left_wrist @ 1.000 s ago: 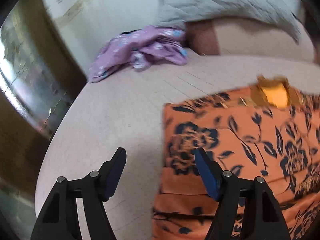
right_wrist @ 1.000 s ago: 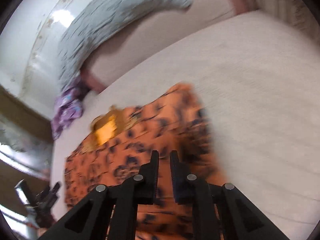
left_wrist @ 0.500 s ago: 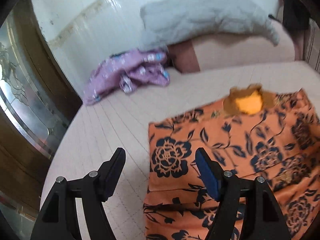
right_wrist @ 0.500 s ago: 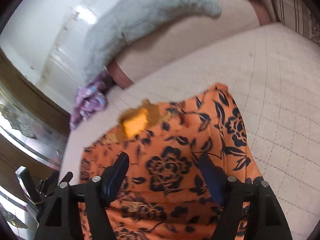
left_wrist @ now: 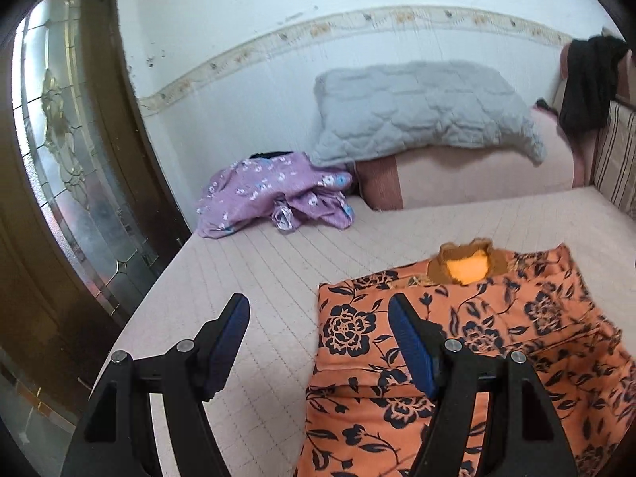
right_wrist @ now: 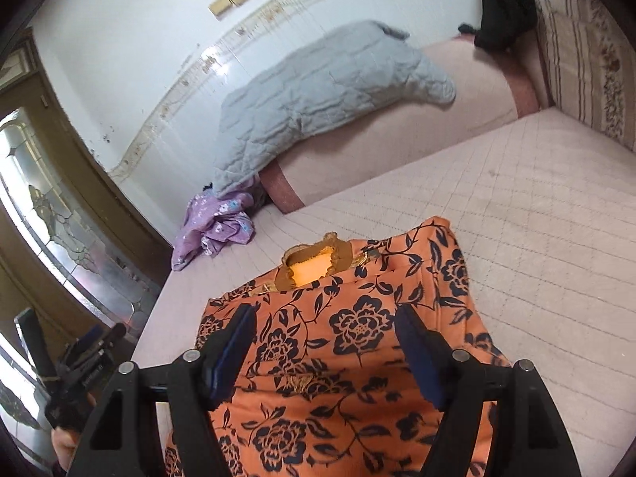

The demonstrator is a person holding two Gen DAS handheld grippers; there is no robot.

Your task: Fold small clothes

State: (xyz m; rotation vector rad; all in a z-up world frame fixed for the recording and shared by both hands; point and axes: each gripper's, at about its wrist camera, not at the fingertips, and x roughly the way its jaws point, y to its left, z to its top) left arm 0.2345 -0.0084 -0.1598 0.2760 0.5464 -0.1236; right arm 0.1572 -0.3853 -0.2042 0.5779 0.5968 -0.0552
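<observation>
An orange garment with dark blue flowers (left_wrist: 477, 342) lies flat on the pale quilted bed, its sides folded in and its brown collar at the far end; it also shows in the right wrist view (right_wrist: 349, 349). My left gripper (left_wrist: 318, 342) is open and empty above the garment's left edge. My right gripper (right_wrist: 324, 342) is open and empty above the garment's middle. The left gripper shows at the lower left of the right wrist view (right_wrist: 83, 361).
A crumpled purple flowered garment (left_wrist: 274, 198) lies at the bed's far left corner. A grey quilted pillow (left_wrist: 421, 107) rests on a pink bolster (left_wrist: 477, 175) at the wall. A glass-panelled door (left_wrist: 59, 159) stands left of the bed. A striped cushion (right_wrist: 588, 51) is far right.
My right gripper has opened from shut and let the garment's fold lie flat. Both grippers have lifted and drawn back, so more of the wall and pillow shows.
</observation>
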